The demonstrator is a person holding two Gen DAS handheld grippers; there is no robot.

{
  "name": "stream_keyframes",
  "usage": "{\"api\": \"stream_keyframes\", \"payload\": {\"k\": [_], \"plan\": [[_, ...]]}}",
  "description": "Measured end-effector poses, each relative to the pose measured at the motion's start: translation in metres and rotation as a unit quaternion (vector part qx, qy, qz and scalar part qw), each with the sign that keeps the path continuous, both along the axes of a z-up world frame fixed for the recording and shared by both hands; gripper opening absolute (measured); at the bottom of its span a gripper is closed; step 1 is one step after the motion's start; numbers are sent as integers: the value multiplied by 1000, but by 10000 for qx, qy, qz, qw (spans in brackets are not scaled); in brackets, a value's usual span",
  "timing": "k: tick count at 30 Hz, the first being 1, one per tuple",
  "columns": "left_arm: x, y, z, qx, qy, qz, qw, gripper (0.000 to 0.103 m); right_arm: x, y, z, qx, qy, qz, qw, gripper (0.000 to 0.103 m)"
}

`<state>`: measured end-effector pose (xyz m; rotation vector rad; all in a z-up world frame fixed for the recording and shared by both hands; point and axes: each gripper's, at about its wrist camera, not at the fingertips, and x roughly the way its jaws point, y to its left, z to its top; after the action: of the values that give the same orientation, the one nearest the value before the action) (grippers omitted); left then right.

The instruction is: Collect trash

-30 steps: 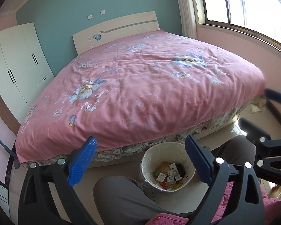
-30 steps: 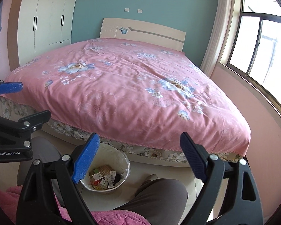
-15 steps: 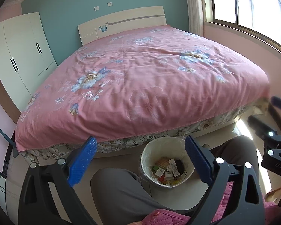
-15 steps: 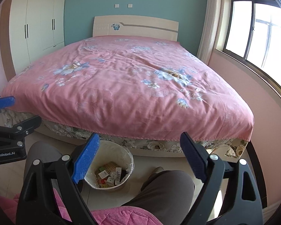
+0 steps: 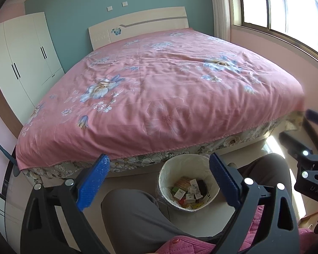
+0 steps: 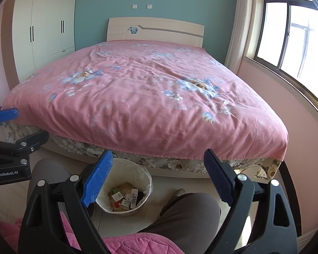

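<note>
A lined white trash bin (image 5: 188,185) stands on the pale floor (image 6: 165,185) at the foot of a bed (image 6: 137,97), between the knees (image 5: 135,213) of a seated person. Small cartons and paper scraps (image 5: 187,191) lie in its bottom — the trash gathered so far. No loose litter shows on the pink floral bedspread or on the visible floor.

The left tool (image 5: 159,182) and the right tool (image 6: 156,177) both hang above the bin, tilted downward, their blue pads spread wide and nothing between them.

The likely trouble from here is a hunt with no target in sight — any remaining scrap probably lies outside both views. A wide swing could knock the light bin over and spill its contents, or the two tools, close together, could collide.
</note>
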<state>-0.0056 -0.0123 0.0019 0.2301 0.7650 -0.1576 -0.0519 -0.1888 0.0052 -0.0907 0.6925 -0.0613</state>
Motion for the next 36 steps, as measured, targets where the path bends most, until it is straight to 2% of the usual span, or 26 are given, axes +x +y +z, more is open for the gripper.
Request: {"api": "stream_keyframes", "payload": {"k": [36], "plan": [[-1, -2, 1, -6, -12, 14, 10000, 96, 1, 1, -2, 22, 27, 82, 10000, 86]]}}
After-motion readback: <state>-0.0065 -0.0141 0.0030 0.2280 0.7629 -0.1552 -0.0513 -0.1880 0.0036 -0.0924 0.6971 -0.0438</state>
